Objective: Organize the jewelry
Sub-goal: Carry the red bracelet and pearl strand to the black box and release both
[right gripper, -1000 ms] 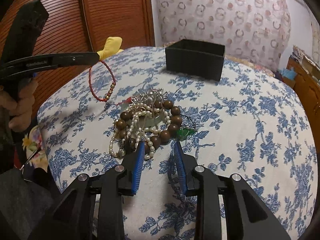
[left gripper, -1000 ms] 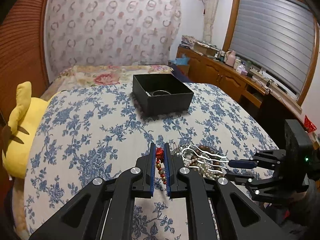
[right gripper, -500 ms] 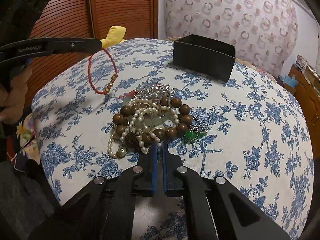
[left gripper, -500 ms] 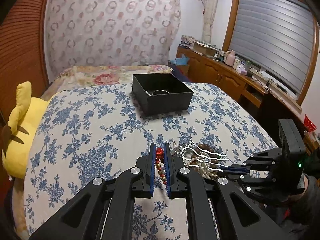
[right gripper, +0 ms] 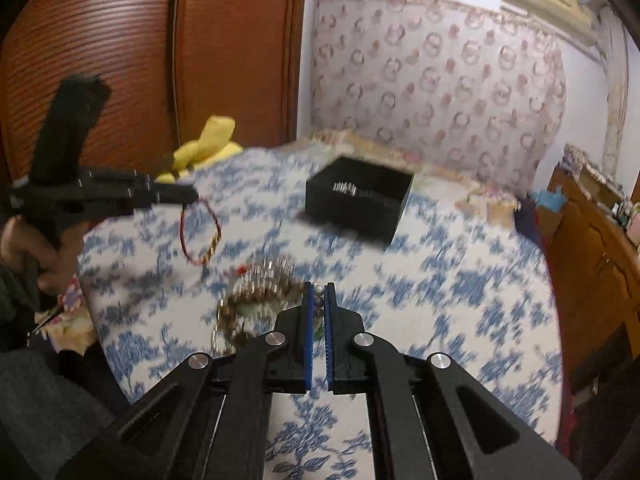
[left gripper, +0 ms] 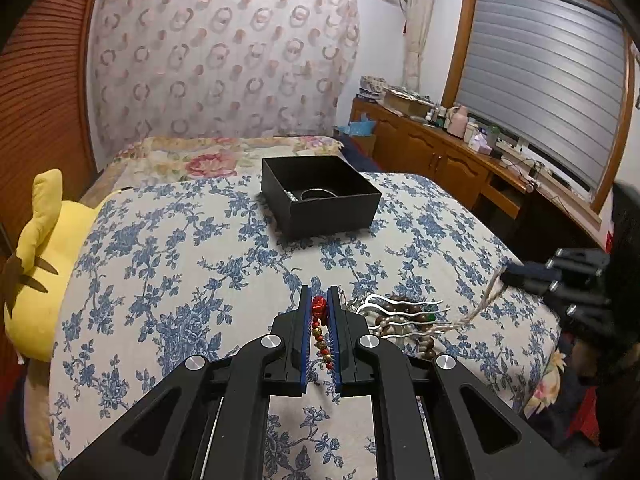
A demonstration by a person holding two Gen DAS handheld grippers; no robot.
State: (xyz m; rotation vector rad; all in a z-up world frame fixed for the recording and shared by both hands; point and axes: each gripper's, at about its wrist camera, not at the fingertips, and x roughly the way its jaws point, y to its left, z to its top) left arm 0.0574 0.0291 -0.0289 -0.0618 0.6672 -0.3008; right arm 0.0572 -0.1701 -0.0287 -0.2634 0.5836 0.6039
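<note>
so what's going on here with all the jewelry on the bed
A person is sorting jewelry with two handheld grippers. The left gripper is shut on a red bead bracelet, held above the floral bedspread. The right gripper is shut on a pearl strand, pulling it from the jewelry pile. The black box beyond already holds some pieces.

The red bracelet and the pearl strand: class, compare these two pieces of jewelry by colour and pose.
Colour: the red bracelet is a red cord with gold beads; the pearl strand is pale white.
Pose: the red bracelet hangs free as an open loop from the left gripper; the pearl strand stretches taut from the right gripper down to the jewelry pile.
Shared: each is pinched by a closed gripper above the bed.
</note>
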